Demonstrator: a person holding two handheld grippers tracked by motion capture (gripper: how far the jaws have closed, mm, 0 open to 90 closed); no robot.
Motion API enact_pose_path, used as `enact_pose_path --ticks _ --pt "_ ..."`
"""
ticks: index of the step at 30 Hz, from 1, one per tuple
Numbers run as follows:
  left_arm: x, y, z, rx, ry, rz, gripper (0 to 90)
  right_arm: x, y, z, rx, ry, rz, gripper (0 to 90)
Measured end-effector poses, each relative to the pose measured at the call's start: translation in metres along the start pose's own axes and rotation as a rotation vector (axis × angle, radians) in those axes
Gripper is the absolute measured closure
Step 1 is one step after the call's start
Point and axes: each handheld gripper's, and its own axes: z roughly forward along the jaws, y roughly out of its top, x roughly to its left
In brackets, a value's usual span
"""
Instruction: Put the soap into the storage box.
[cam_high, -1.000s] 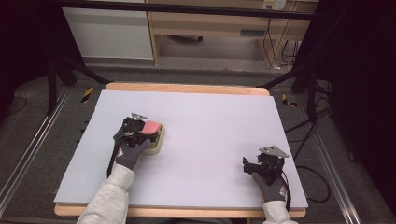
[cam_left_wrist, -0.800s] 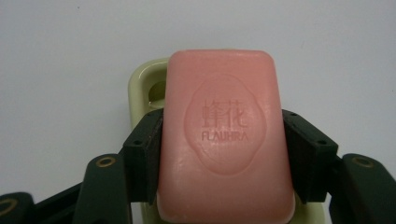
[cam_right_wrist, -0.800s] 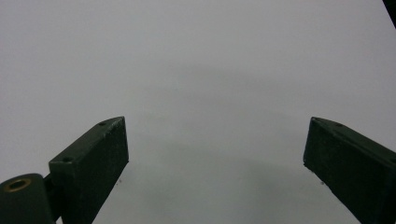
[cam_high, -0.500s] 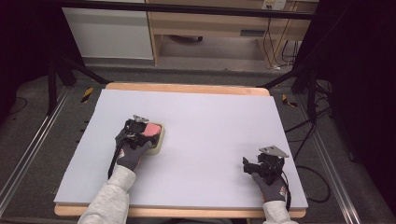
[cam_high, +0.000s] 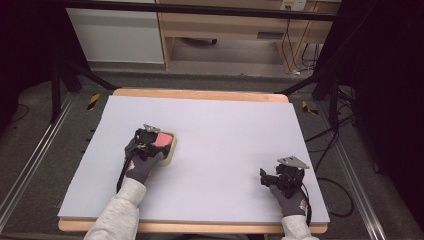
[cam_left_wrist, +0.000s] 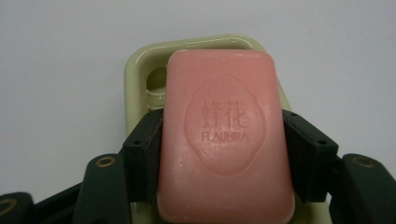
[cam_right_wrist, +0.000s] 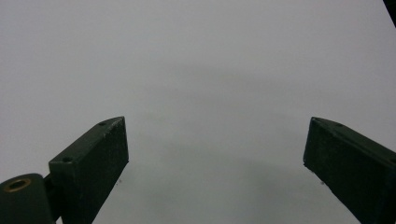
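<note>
left tongs (cam_left_wrist: 224, 140) clamp the pink soap (cam_left_wrist: 226, 135)
soap sits over its pale green dish (cam_left_wrist: 140, 65); right tongs (cam_right_wrist: 215, 154) gape wide, holding nothing.

The left gripper (cam_high: 150, 141) sits at the end of a grey-sleeved forearm reaching in from the near edge, its gloved left hand (cam_high: 141, 162) wrapped round the body. Its jaws are closed in, pads pressing on what lies between them. The right gripper (cam_high: 280, 177), in the gloved right hand (cam_high: 292, 197), rests low with jaws spread wide, nothing between them.
</note>
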Motion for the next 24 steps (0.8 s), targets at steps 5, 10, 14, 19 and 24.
enact_pose_path --ticks 5,10,14,19,24 --pt "0.000 0.000 0.000 0.001 -0.002 0.002 36.8 0.000 0.000 0.000 0.000 0.000 0.000 6.9" --pt "0.002 0.002 -0.009 -0.041 -0.036 -0.011 31.5 0.000 0.000 0.000 0.000 -0.001 0.000 6.9" --pt "0.003 0.004 -0.017 -0.055 -0.042 -0.007 30.5 0.000 0.000 0.000 -0.002 -0.003 0.000 6.9" --pt "0.004 0.003 -0.024 -0.081 -0.061 -0.008 28.6 -0.001 0.000 -0.001 -0.004 -0.003 0.004 6.9" --pt "0.005 0.003 -0.036 -0.104 -0.095 0.001 26.7 -0.003 0.000 -0.001 -0.006 -0.009 0.011 6.9"
